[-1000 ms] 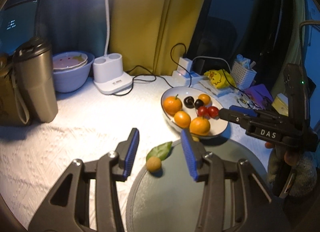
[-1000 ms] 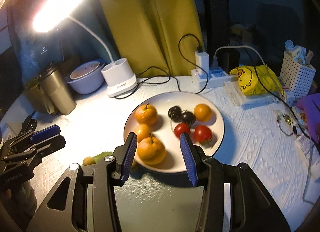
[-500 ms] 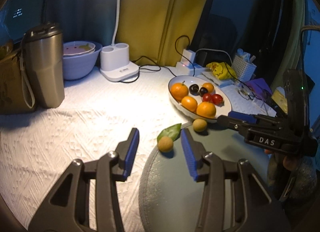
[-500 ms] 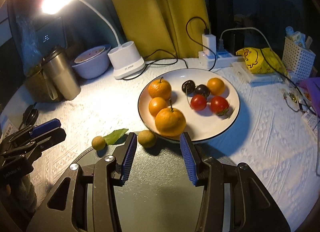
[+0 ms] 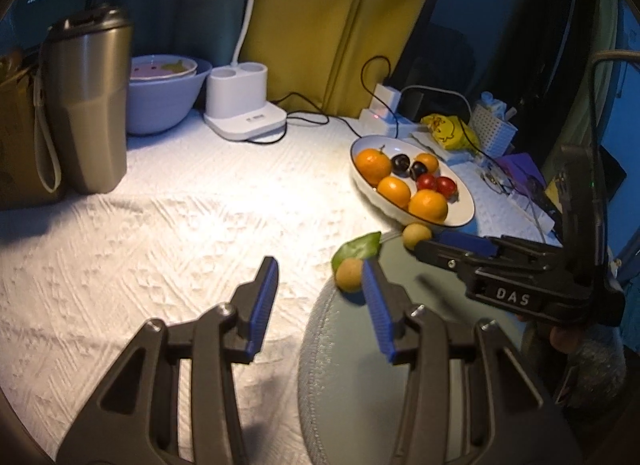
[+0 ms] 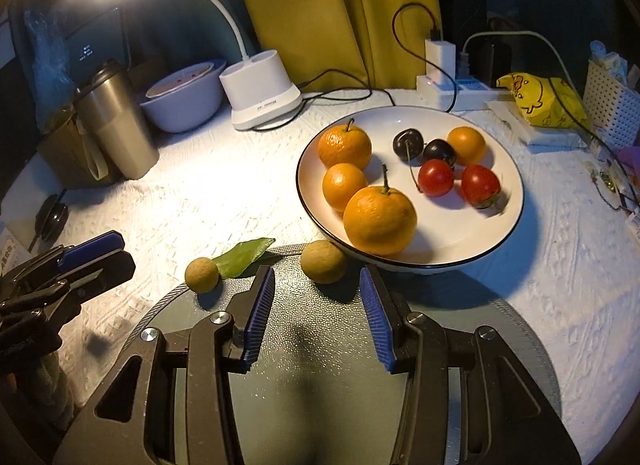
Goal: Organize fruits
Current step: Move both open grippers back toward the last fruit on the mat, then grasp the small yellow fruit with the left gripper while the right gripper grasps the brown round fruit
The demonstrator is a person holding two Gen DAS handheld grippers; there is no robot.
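Note:
A white plate (image 6: 452, 233) holds several oranges (image 6: 379, 220), two dark cherries (image 6: 407, 143) and two red tomatoes (image 6: 436, 177). Two small tan round fruits lie at the far rim of a grey round mat (image 6: 320, 345). One small fruit (image 6: 323, 261) touches the plate's near side. The other small fruit (image 6: 202, 275) sits beside a green leaf (image 6: 242, 259). My right gripper (image 6: 316, 275) is open and empty, its tips just short of the fruit by the plate. My left gripper (image 5: 319, 269) is open and empty over the cloth, with the leaf-side fruit (image 5: 349, 273) against its right finger's outer side.
A steel tumbler (image 5: 90, 105), a lavender bowl (image 5: 160, 105) and a white lamp base (image 5: 244, 105) stand at the back left. Behind the plate are a power strip (image 6: 452, 85) with cables, a yellow bag (image 6: 540, 105) and a white basket (image 6: 608, 101). A white textured cloth covers the table.
Both grippers have sunk and come forward toward the table. The plate and the two small fruits now show larger and nearer. Both pairs of jaws stand as wide as before.

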